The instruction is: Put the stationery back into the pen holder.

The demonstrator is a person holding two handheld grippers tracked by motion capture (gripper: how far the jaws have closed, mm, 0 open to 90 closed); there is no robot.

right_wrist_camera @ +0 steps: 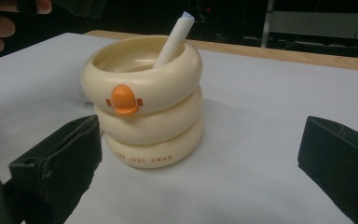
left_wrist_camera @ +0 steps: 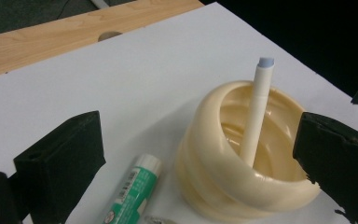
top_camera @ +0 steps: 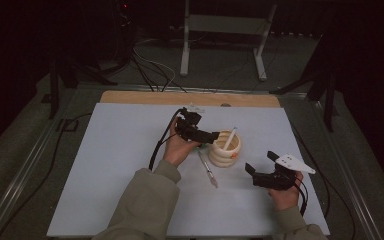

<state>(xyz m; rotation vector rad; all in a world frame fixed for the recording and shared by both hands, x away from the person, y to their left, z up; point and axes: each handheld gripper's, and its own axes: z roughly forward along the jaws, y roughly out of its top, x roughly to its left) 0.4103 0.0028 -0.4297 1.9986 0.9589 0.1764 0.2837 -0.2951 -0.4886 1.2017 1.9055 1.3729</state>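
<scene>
A cream pen holder [top_camera: 224, 149] shaped like stacked rings, with an orange duck beak [right_wrist_camera: 124, 100], stands mid-table. A white pen [top_camera: 229, 138] leans inside it, cap up [left_wrist_camera: 256, 109] [right_wrist_camera: 174, 40]. Another pen with a green and white barrel [top_camera: 208, 170] [left_wrist_camera: 133, 191] lies flat on the table just left of the holder. My left gripper [top_camera: 211, 137] hovers open right beside the holder's left rim, jaws empty, with the holder [left_wrist_camera: 242, 158] between and below them. My right gripper [top_camera: 258, 164] is open to the holder's right, apart from it, facing the holder [right_wrist_camera: 144, 100].
The white board [top_camera: 115, 165] covers a wooden table whose bare edge [top_camera: 190, 98] runs along the far side. A metal frame stand [top_camera: 225, 37] and cables [top_camera: 150, 67] sit on the floor beyond. A sleeve [top_camera: 145, 210] comes in at the bottom.
</scene>
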